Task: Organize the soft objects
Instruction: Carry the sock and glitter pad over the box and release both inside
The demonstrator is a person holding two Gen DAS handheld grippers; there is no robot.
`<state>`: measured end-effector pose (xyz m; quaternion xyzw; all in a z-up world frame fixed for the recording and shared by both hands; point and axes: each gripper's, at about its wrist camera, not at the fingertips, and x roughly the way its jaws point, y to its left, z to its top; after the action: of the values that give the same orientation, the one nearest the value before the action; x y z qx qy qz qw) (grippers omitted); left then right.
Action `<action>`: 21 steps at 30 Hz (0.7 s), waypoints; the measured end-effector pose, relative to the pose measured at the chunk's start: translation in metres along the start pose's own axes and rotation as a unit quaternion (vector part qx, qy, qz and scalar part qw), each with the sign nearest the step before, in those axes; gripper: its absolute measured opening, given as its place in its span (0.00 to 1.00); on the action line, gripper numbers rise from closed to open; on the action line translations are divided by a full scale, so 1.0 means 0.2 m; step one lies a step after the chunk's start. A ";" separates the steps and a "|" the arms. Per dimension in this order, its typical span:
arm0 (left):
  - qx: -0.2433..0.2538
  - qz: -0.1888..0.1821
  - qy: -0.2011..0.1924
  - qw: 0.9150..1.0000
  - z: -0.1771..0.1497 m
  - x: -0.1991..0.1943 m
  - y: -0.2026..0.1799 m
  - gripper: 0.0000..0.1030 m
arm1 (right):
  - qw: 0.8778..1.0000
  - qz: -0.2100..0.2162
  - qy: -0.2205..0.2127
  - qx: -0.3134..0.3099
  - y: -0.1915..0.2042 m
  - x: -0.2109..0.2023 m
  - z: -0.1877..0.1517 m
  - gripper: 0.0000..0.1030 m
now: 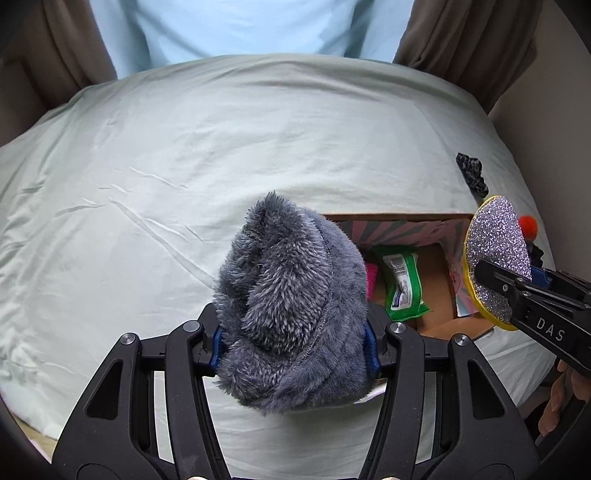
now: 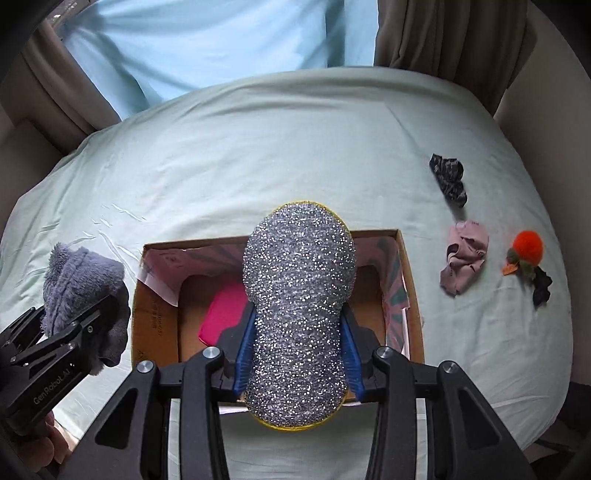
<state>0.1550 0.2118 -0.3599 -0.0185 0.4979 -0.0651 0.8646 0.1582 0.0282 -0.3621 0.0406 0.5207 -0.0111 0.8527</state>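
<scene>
My left gripper (image 1: 295,347) is shut on a fluffy grey-blue cloth (image 1: 288,295), held above the bed just left of an open cardboard box (image 1: 436,317). It also shows in the right wrist view (image 2: 81,284). My right gripper (image 2: 297,354) is shut on a silver glitter scrub sponge with a yellow rim (image 2: 299,306), held over the box (image 2: 406,280). The sponge also shows in the left wrist view (image 1: 495,254). Inside the box lie a pink item (image 2: 221,314) and a green packet (image 1: 402,284).
On the pale green bedsheet (image 2: 258,147) right of the box lie a dark patterned cloth (image 2: 448,179), a mauve cloth (image 2: 463,258), an orange pom-pom toy (image 2: 528,247) and a dark item (image 2: 543,288). Brown curtains (image 2: 443,33) hang behind the bed.
</scene>
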 end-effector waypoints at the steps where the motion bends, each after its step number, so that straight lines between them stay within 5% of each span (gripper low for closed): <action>1: 0.002 0.000 0.010 1.000 0.00 0.04 0.00 0.50 | 1.000 0.000 0.011 0.003 -0.01 0.04 0.01 0.37; 13: 0.009 -0.011 0.129 0.992 0.01 0.42 -0.06 0.51 | 0.989 0.026 0.138 0.053 -0.11 0.40 0.04 0.37; 21: 0.038 -0.004 0.161 0.986 0.01 0.51 -0.15 0.57 | 0.984 0.021 0.168 0.064 -0.16 0.47 0.09 0.39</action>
<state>0.2049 0.1688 -0.4437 0.0232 0.6276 -0.0902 0.7730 0.2153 -0.0039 -0.4398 0.1070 0.6537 -0.0193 0.7489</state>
